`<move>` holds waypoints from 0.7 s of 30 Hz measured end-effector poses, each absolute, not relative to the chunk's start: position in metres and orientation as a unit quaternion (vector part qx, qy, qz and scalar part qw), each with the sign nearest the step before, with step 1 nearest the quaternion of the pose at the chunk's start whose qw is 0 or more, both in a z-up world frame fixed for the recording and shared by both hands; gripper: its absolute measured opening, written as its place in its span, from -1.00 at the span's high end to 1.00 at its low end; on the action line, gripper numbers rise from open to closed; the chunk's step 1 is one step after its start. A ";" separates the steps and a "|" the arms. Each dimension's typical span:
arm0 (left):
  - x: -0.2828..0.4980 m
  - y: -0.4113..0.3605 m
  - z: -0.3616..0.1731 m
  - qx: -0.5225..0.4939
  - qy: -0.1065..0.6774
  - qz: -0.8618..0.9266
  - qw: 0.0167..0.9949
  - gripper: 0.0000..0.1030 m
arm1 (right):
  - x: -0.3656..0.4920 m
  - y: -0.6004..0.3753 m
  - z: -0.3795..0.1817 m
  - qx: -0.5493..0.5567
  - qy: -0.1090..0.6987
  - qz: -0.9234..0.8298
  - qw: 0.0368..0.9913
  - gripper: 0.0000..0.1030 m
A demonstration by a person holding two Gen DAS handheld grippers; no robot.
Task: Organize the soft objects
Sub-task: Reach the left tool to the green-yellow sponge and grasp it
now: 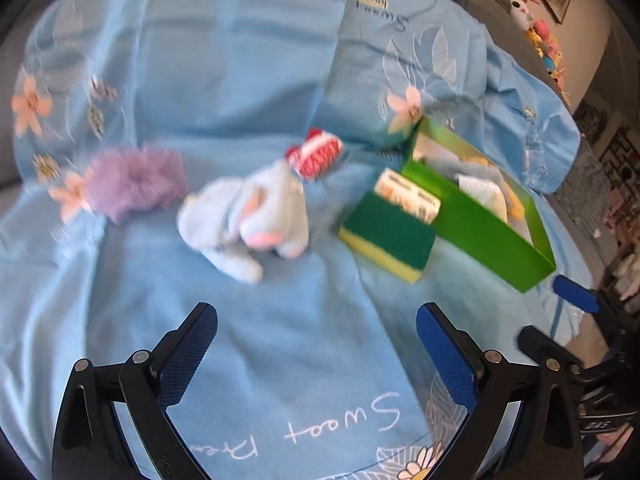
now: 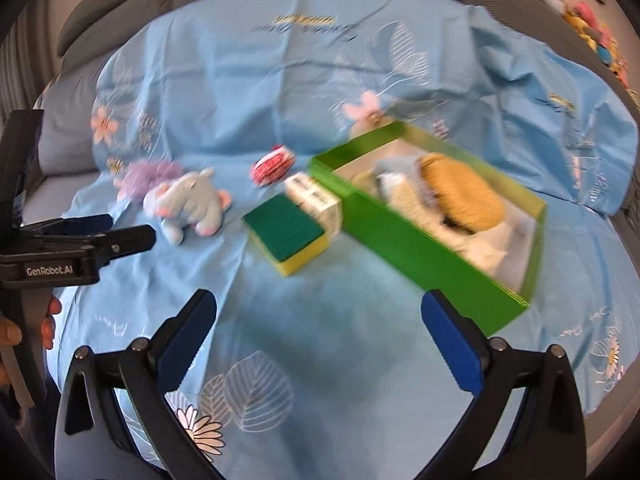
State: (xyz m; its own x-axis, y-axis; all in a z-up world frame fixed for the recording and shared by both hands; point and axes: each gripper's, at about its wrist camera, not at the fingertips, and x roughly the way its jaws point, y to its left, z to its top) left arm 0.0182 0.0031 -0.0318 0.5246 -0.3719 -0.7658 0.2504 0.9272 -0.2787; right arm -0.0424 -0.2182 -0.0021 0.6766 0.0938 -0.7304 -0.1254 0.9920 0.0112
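A light blue plush animal (image 1: 244, 216) (image 2: 192, 204) lies on the blue cloth. A fluffy purple item (image 1: 136, 184) (image 2: 150, 174) sits to its left, a red-and-white knit item (image 1: 318, 154) (image 2: 274, 166) behind it. A green-and-yellow sponge (image 1: 386, 236) (image 2: 288, 234) and a small white pack (image 1: 408, 196) (image 2: 316, 200) lie against the green box (image 1: 492, 240) (image 2: 420, 248), which holds a tan knit item (image 2: 464, 192) and pale soft things. My left gripper (image 1: 316, 340) is open, short of the plush. My right gripper (image 2: 318, 328) is open, near the sponge and box. Both are empty.
The blue flowered cloth (image 1: 240, 60) (image 2: 260, 80) covers a grey sofa (image 2: 120, 8). Colourful plush toys (image 1: 540, 40) (image 2: 592, 32) sit along the far right. The left gripper's body (image 2: 72, 248) and a hand (image 2: 12, 332) show at the right wrist view's left edge.
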 end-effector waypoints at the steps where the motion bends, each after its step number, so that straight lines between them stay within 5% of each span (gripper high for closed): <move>1: 0.018 0.002 -0.037 -0.072 0.456 -0.192 0.866 -0.94 | -0.040 -0.213 -0.010 -0.023 0.405 0.066 0.912 -0.99; 17: 0.088 -0.066 -0.062 -0.072 0.433 -0.299 0.847 -0.94 | -0.002 -0.197 -0.070 0.017 0.426 0.077 0.901 -0.95; 21: 0.115 -0.078 -0.069 -0.067 0.442 -0.297 0.844 -0.93 | 0.009 -0.198 -0.079 0.035 0.425 0.081 0.901 -0.73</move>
